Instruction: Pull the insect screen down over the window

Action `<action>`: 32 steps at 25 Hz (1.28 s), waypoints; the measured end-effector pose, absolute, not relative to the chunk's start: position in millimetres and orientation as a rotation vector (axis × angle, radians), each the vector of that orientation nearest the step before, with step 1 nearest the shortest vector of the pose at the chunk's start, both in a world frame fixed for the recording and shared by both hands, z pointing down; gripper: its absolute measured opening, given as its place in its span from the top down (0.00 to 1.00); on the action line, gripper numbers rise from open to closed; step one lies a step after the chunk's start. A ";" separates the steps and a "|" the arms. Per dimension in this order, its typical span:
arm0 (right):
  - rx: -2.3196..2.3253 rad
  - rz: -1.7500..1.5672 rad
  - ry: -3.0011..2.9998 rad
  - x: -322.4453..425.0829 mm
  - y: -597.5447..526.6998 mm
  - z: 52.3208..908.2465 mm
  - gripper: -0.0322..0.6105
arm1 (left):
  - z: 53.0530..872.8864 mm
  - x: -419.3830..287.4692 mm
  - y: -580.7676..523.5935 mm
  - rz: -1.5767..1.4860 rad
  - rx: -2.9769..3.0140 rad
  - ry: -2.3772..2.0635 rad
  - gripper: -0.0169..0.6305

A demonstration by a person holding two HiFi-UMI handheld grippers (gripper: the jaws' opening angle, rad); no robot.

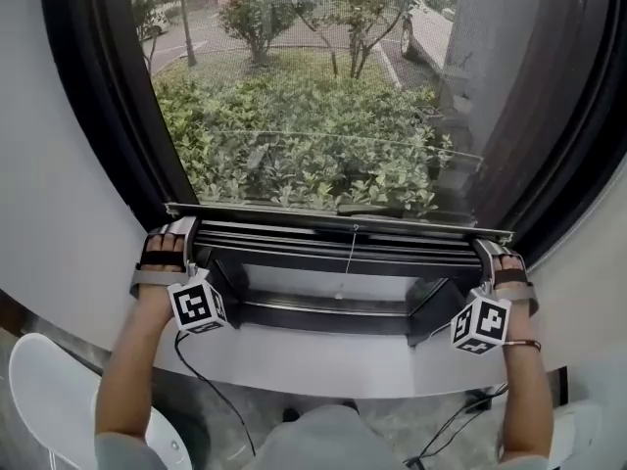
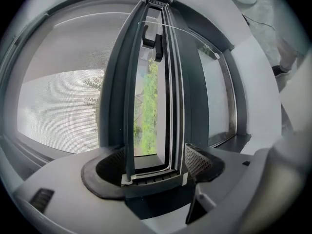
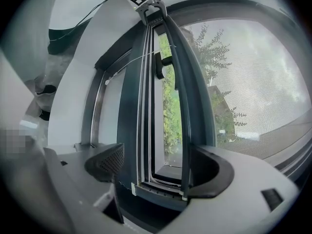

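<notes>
Both pairs of jaws are clamped on the pull bar (image 1: pixel 274 211) of the insect screen (image 1: pixel 313 96).
The left gripper (image 2: pixel 153 160) pinches the bar's left end and the right gripper (image 3: pixel 155 160) its right end. The bar lies level, low in the window, just above the dark lower frame (image 1: pixel 323 313), with mesh stretched above it.

Daylight is coming in through the large window with a dark grey frame (image 1: pixel 93 116). Outside, a dense green hedge (image 1: pixel 294 135) is filling the lower view, with small leafy trees (image 1: pixel 260 13) and a pale parked car (image 1: pixel 431 23) standing behind it. A smooth white wall (image 1: pixel 39 213) is flanking the frame on the left. Below, a white curved sill (image 1: pixel 323 360) is running across. A white rounded chair (image 1: pixel 49 390) is standing at the lower left, and a thin black cable (image 1: pixel 211 390) is hanging towards the grey speckled floor (image 1: pixel 411 424).
</notes>
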State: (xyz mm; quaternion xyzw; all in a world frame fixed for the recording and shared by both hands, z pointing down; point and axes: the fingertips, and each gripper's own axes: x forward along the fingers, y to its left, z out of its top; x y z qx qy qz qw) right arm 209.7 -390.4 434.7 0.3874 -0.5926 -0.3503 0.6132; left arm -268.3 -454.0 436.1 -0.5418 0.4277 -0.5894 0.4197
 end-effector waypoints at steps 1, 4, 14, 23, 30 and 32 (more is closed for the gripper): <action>0.891 -0.806 -1.368 209.4 -390.4 434.9 0.32 | 437.0 -268.6 -453.1 -1.488 -1.374 1.060 0.39; 0.888 -0.805 -1.371 209.4 -390.1 435.1 0.32 | 439.6 -268.9 -450.2 -1.521 -1.412 1.021 0.38; 0.871 -0.791 -1.364 210.7 -389.2 444.9 0.32 | 472.2 -273.6 -444.6 -1.699 -1.463 0.945 0.05; 0.881 -0.788 -1.360 210.4 -390.1 456.5 0.32 | 484.5 -274.2 -445.9 -1.707 -1.449 0.954 0.05; 0.856 -0.779 -1.343 211.8 -389.0 462.1 0.32 | 490.5 -273.5 -444.2 -1.707 -1.453 0.970 0.05; 0.846 -0.772 -1.338 211.8 -388.1 466.3 0.32 | 495.2 -273.9 -444.6 -1.711 -1.452 0.972 0.05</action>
